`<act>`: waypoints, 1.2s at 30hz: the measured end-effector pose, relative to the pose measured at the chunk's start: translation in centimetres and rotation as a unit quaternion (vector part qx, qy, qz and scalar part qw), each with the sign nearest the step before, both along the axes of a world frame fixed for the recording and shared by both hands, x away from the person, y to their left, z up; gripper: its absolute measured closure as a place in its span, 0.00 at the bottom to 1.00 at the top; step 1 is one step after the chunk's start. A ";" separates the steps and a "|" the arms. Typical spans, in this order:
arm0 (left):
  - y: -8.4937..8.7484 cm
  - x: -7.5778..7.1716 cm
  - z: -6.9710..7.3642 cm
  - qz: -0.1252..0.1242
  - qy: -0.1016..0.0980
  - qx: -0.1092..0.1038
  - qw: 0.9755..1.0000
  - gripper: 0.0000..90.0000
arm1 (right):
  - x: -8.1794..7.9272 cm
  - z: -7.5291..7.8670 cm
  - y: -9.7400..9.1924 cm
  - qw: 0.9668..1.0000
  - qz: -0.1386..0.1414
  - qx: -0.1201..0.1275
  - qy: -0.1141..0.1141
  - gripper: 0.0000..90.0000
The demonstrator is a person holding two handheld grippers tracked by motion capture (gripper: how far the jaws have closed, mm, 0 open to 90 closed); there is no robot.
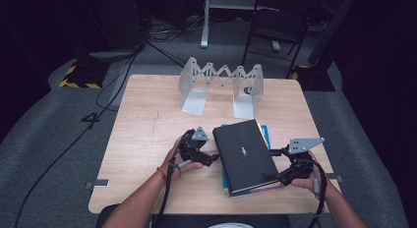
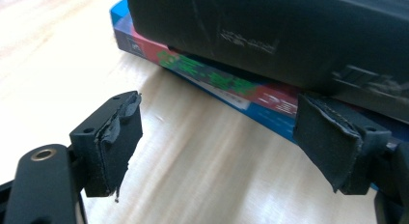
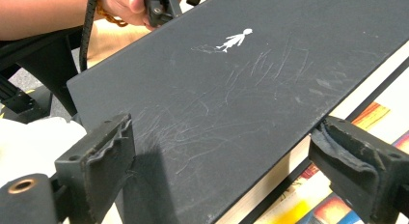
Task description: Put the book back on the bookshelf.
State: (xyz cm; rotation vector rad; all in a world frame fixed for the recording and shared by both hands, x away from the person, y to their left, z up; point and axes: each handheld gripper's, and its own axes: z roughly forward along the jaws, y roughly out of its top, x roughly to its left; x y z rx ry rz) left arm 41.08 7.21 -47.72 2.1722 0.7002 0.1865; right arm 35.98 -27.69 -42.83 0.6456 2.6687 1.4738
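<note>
Dark carpet and trailing cables are surrounding a light wooden table (image 1: pixel 147 134), where a metal expanding bookend rack (image 1: pixel 222 85) is standing at the far edge. Nearer the person, a black hardcover book (image 1: pixel 244 154) with a small white figure on its cover is lying on top of a blue paperback (image 2: pixel 226 86), both flat on the table between the two hands. The left gripper (image 1: pixel 212 159) is pointing at the left side of the stack, its jaws standing wide apart with nothing pressed between the pads, just short of the books' edges. The right gripper (image 1: pixel 276 178) is reaching the near right corner of the black book; its jaws are spread to either side of that corner, one above the cover and one beside the page edge, not clamping it.
</note>
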 end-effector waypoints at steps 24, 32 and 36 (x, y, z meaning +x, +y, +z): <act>-0.2 1.3 -0.1 0.000 -0.016 -0.055 0.998 0.68 | 1.4 0.5 0.1 0.998 -0.013 0.023 -0.057 0.12; -0.2 0.9 0.3 0.006 -0.030 -0.068 0.997 0.74 | 1.2 1.2 -0.1 0.996 0.000 0.032 -0.080 0.18; 0.2 0.4 0.3 0.014 -0.038 -0.073 0.997 0.77 | 1.1 1.5 0.2 0.995 0.004 0.031 -0.090 0.20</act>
